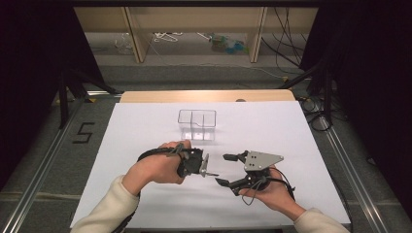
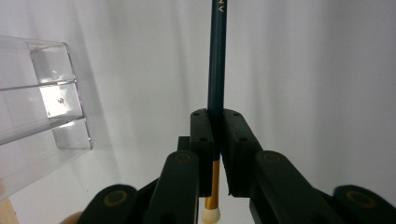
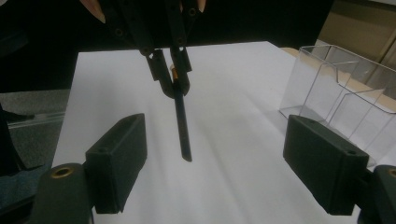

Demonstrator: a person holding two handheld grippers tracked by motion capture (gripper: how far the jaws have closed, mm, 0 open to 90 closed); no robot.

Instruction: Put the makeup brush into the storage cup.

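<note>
Nearest, the right gripper [image 1: 227, 170] lies on its side in the person's palm, jaws spread wide with nothing between them, facing left. Just left of it, the left gripper [image 1: 206, 166] is clamped on a dark-handled brush [image 2: 216, 65] (gold ferrule and pale bristles behind the pads), handle tip poking toward the right gripper above the white table [image 1: 145, 126]. Farther off stands the clear box [image 1: 197, 124].

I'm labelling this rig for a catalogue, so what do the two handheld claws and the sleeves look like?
Both claws, left claw and right claw, are black, with blocky rectangular pads and brass-coloured pivot rings. The right one carries a grey three-cornered plate and trails a thin black cable. The sleeves are cream.
</note>
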